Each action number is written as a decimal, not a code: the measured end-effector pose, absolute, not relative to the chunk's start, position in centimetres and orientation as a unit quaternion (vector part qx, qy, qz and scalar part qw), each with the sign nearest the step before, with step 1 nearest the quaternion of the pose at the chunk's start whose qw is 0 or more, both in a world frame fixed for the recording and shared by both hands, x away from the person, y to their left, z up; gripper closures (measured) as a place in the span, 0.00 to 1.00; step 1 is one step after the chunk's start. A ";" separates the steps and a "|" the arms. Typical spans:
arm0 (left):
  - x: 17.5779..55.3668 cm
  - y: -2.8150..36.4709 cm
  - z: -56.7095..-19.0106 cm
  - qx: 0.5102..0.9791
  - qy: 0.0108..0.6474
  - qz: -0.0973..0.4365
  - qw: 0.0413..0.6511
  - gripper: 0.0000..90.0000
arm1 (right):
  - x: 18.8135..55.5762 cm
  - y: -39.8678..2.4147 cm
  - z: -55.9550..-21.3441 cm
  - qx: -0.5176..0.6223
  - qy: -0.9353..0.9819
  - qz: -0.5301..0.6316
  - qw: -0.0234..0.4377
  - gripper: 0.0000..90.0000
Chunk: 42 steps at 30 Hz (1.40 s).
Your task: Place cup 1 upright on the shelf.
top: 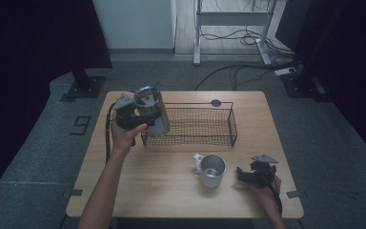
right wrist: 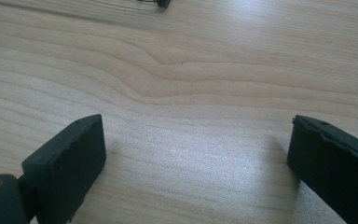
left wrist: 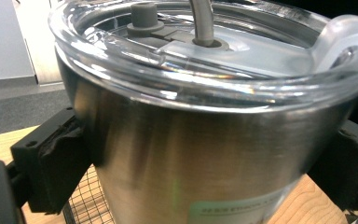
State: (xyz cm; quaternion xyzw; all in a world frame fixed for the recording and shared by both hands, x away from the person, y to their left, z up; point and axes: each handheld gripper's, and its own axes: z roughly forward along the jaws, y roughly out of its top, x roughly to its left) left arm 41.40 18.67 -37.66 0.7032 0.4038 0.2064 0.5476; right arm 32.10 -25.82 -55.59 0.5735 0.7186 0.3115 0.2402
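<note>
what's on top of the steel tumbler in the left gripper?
A clear plastic lid caps the steel tumbler, with a grey stopper and a straw stem through it. The contents are hidden by the steel wall.

The high view looks forward and down over the whole wooden surface. The left gripper view sits very close against the steel tumbler, seen upper left from above. The right gripper view looks closely down at bare wood of that surface.

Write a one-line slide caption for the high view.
Left tongs hold a lidded steel tumbler over the wire basket's left end; a mug waits nearby.
</note>
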 end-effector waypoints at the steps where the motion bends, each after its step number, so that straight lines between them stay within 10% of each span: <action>1: 41.4 18.7 -37.7 0.704 0.404 0.205 0.547 0.05 | 32.1 -25.8 -55.6 0.574 0.719 0.311 0.240 0.05; 42: 45.2 16.4 -39.2 0.712 0.415 0.217 0.524 0.05 | 32.1 -25.8 -55.6 0.570 0.720 0.314 0.242 0.06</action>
